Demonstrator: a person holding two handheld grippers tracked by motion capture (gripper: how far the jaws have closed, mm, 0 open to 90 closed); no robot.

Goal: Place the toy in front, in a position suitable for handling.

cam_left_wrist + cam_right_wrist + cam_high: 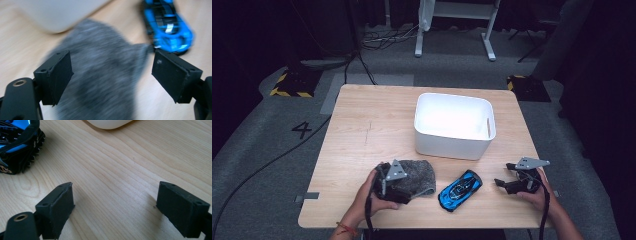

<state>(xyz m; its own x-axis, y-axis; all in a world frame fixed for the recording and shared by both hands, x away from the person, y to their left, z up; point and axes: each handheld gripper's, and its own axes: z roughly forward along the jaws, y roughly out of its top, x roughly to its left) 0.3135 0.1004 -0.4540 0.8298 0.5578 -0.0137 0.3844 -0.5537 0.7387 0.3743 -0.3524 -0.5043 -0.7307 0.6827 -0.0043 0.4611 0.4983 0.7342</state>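
Near the desk's (362, 125) front edge, left of centre: grey cloth (419, 175), lying crumpled. Left gripper (111, 72) low over it, fingers (58, 75) spread wide on either side, not pressing. Just right of the cloth, nearly touching: blue toy car (460, 190). Behind both, toward the far right corner: white bin (454, 125). Right gripper (115, 207) near the front right corner, fingers wide over bare wood, well apart from the car.

High view: fixed overhead, facing forward-down, far, whole table (362, 130) in frame. Left gripper view: close, low over grey cloth (105, 75), blue toy car (167, 25) at 1 o'clock. Right gripper view: close above tabletop, same car (17, 147) at 10 o'clock. All three share car, white bin (454, 125).
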